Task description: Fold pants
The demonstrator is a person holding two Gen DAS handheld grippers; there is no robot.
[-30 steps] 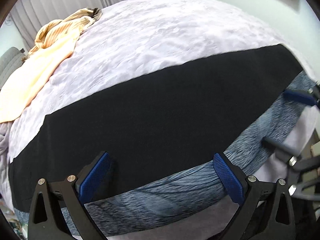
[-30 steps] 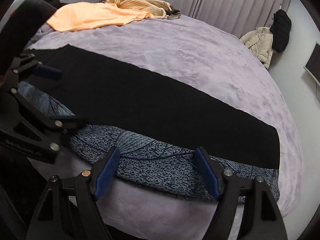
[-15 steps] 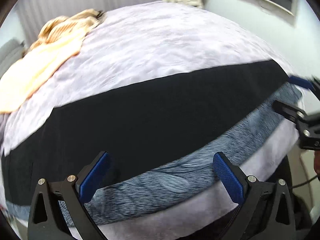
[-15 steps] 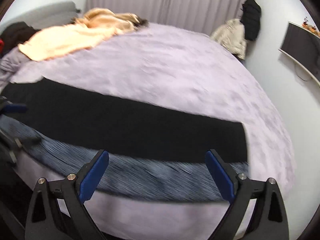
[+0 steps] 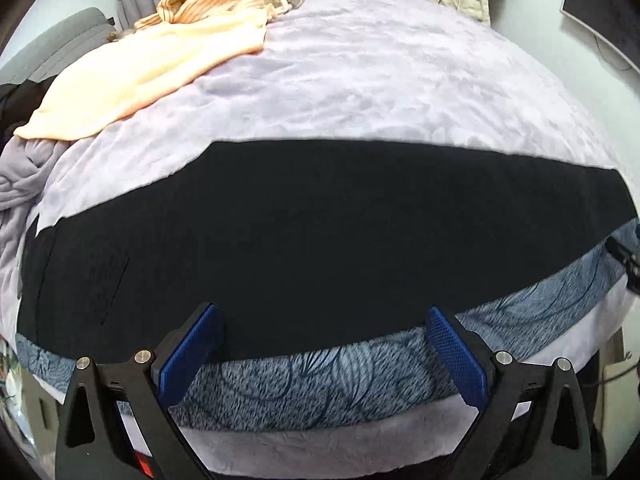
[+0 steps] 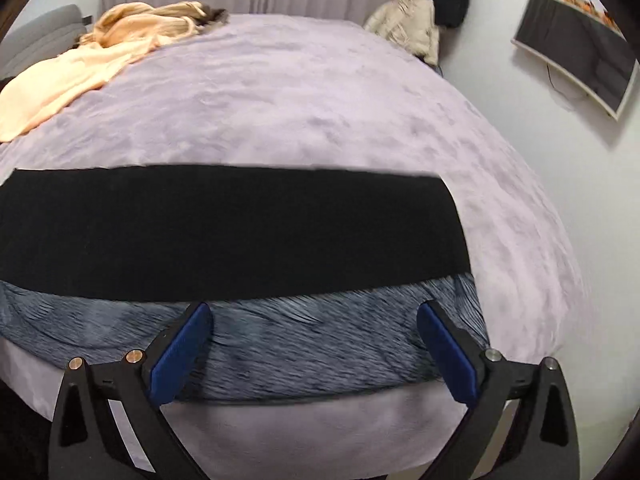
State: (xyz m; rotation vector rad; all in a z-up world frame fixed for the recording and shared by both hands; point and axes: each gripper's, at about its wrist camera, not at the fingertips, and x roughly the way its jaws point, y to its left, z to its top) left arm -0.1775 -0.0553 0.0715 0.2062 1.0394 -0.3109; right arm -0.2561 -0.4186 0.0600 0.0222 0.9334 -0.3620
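Black pants lie flat in a long band across the near edge of the bed, ready for another fold, as the left gripper hovers with fingers wide and empty and the right gripper finishes opening, nothing between its fingers.

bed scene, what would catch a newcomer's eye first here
The long black pants lie flat across the near side of the lilac bedspread, over a blue patterned blanket along the bed's front edge. A peach cloth sits crumpled at the far left corner. The left gripper and the still opening right gripper hold nothing.
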